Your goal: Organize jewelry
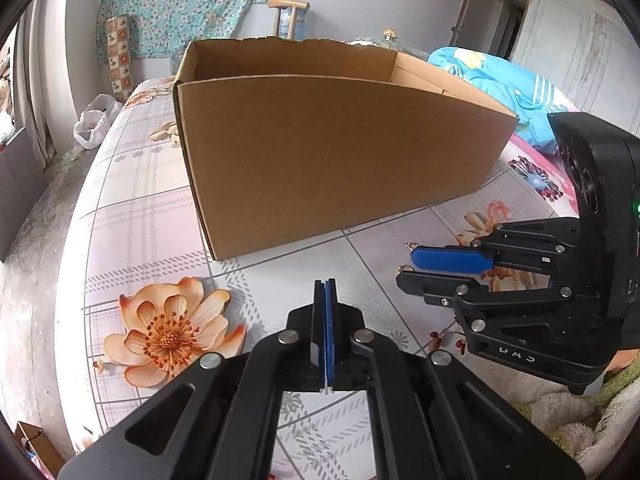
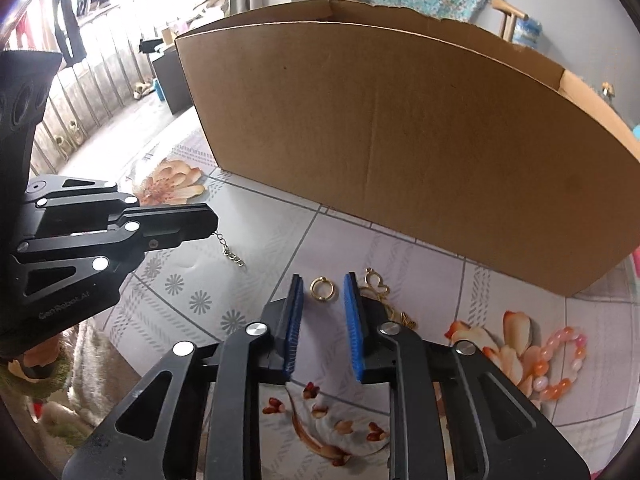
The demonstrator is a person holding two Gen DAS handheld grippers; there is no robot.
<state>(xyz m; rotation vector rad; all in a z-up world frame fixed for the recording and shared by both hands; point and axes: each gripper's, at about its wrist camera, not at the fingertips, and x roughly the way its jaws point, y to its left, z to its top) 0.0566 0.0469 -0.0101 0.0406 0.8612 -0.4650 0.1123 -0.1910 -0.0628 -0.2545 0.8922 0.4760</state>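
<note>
A small gold ring (image 2: 319,289) lies flat on the flowered bedsheet (image 2: 256,248), just in front of the cardboard box (image 2: 400,140) and squarely between the blue ribbed pads of the right gripper (image 2: 322,292), whose jaws stand a little apart with no pad seen pressing it. Being round, it offers no long axis to line up on. The left gripper (image 2: 214,224) lies farther from the box's near wall, pinched tight on a thin gold chain (image 2: 230,250) that dangles from its tip. Gold butterfly pendant (image 2: 376,284) and glossy orange-pink bead bracelet (image 2: 560,364) wait beside the box.
</note>
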